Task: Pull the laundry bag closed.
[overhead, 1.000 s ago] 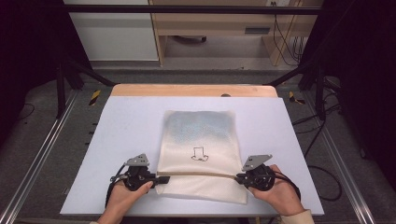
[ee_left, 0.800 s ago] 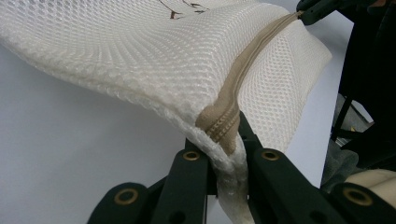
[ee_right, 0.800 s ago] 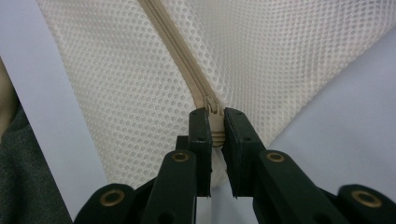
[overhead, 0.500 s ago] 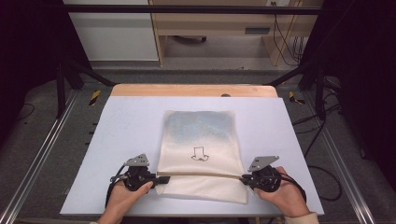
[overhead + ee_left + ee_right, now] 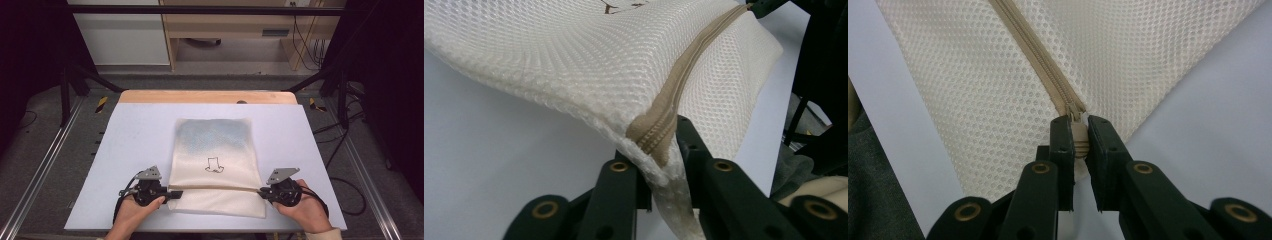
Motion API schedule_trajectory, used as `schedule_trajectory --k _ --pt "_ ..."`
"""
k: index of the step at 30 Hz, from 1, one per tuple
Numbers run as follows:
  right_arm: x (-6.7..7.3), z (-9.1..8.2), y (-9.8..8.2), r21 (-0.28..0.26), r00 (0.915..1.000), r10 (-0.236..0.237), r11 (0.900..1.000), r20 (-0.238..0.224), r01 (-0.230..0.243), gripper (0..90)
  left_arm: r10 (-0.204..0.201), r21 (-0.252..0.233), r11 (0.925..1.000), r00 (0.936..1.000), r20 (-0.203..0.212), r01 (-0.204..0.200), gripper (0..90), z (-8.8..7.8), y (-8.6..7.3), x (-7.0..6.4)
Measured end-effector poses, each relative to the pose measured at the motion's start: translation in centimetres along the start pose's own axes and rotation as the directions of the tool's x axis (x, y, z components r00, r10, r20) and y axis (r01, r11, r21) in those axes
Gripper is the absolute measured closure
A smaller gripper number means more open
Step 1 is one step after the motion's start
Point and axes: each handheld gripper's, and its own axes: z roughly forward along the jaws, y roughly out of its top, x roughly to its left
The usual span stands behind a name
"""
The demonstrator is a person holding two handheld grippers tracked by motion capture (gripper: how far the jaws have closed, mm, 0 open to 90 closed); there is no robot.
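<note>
A cream mesh bag (image 5: 214,145) with a small black drawing lies flat on the white table (image 5: 125,150). A tan zipper (image 5: 215,188) runs across it near the front edge. My left gripper (image 5: 170,192) is shut on the bag's left edge at the zipper's end (image 5: 659,145), lifting that corner a little. My right gripper (image 5: 261,191) is at the bag's right edge, and its jaws are shut on the tan zipper pull (image 5: 1079,140). In the right gripper view the zipper (image 5: 1038,60) runs away from the jaws across the mesh (image 5: 1128,55).
A wooden strip (image 5: 200,96) borders the table's far edge. Metal rails (image 5: 40,170) run along both sides of the table, and black frame posts (image 5: 65,85) stand at the back corners. Cables (image 5: 345,175) lie on the floor to the right.
My right gripper has shifted slightly right and toward the front edge with the zipper pull, and the zipper line looks straighter. The left gripper has stayed put.
</note>
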Motion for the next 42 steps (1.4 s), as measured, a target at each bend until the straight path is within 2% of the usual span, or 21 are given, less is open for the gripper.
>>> schedule_trajectory --k 2,4,5,7,8,11,14,16,20,22,23,24,25,28,31,33,37,42 --pt "0.0 0.1 0.0 -0.001 1.0 0.005 1.0 -0.006 -0.005 80.7 0.007 -0.002 1.0 0.9998 -0.016 -0.008 69.5 0.0 0.0 -0.2" --pt "-0.1 0.2 0.0 -0.014 0.9999 0.012 1.0 -0.007 -0.012 72.8 0.009 -0.008 0.9999 0.9994 -0.034 -0.009 56.9 0.1 0.0 -0.4" --pt "-0.1 0.2 0.0 -0.028 0.9999 0.016 0.999 0.002 -0.016 66.8 0.011 -0.003 0.9999 0.9993 -0.037 -0.011 53.9 0.1 0.0 -0.5" --pt "-0.2 0.2 0.2 -0.062 0.9992 0.023 0.998 0.032 -0.021 52.5 0.016 -0.004 0.9999 0.9974 -0.07 -0.016 45.2 0.0 0.0 -0.7" --pt "-0.2 0.1 0.2 -0.075 0.9984 0.032 0.997 0.046 -0.028 49.3 0.015 -0.003 0.9999 0.9968 -0.079 -0.016 38.5 0.0 0.0 -0.7" --pt "-0.4 -0.1 0.5 -0.127 0.9958 0.04 0.991 0.082 -0.03 35.6 -0.011 -0.027 0.9996 0.9954 -0.095 0.008 26.8 -0.6 -0.2 -0.5" --pt "-0.4 -0.3 0.5 -0.161 0.9903 0.051 0.986 0.129 -0.03 25.6 -0.035 -0.052 0.9982 0.9913 -0.127 0.029 16.7 -1.6 -0.5 -0.3" --pt "-0.6 -0.5 0.6 -0.184 0.9868 0.066 0.982 0.148 -0.039 20.5 -0.043 -0.072 0.9969 0.9864 -0.159 0.032 11.4 -2.4 -0.6 -0.2" --pt "-1.2 -0.9 0.7 -0.257 0.9724 0.127 0.964 0.196 -0.074 12.2 -0.024 -0.1 0.995 0.9695 -0.244 -0.001 8.3 -3.8 -0.4 0.4" --pt "-1.7 -1.2 0.6 -0.295 0.9622 0.169 0.95 0.213 -0.101 11.5 0.004 -0.113 0.9929 0.9602 -0.279 -0.038 7.3 -4.2 -0.2 0.8" --pt "-1.9 -1.4 0.6 -0.313 0.956 0.187 0.943 0.226 -0.11 11.1 0.021 -0.121 0.9909 0.9537 -0.3 -0.06 6.9 -4.5 0.0 1.1" --pt "-2.1 -1.6 0.5 -0.336 0.9478 0.205 0.935 0.244 -0.116 9.3 0.026 -0.128 0.9894 0.9501 -0.311 -0.069 6.7 -4.7 0.1 1.2" --pt "-2.3 -1.7 0.4 -0.344 0.9453 0.213 0.931 0.247 -0.12 7.5 0.029 -0.142 0.9867 0.9454 -0.324 -0.079 6.5 -4.9 0.2 1.3" --pt "-2.9 -1.9 -0.1 -0.347 0.9386 0.237 0.927 0.251 -0.141 7.8 0.018 -0.183 0.9792 0.9372 -0.348 -0.087 5.9 -5.6 0.3 1.8" --pt "-3.4 -2.0 -0.6 -0.336 0.9302 0.25 0.929 0.269 -0.153 7.7 0.008 -0.199 0.9759 0.9283 -0.372 -0.089 5.5 -6.3 0.2 2.2" --pt "-3.8 -2.2 -0.9 -0.341 0.926 0.263 0.926 0.271 -0.163 6.9 0.006 -0.204 0.9746 0.9236 -0.383 -0.091 4.8 -6.7 0.1 2.6" --pt "-4.3 -2.6 -1.5 -0.368 0.9102 0.3 0.911 0.285 -0.185 5.8 -0.008 -0.225 0.9701 0.9142 -0.405 -0.091 4.7 -7.6 -0.1 3.4" --pt "-4.9 -3.0 -2.1 -0.385 0.8981 0.322 0.902 0.3 -0.194 5.4 -0.028 -0.239 0.9674 0.903 -0.429 -0.083 4.7 -8.7 -0.6 4.2"
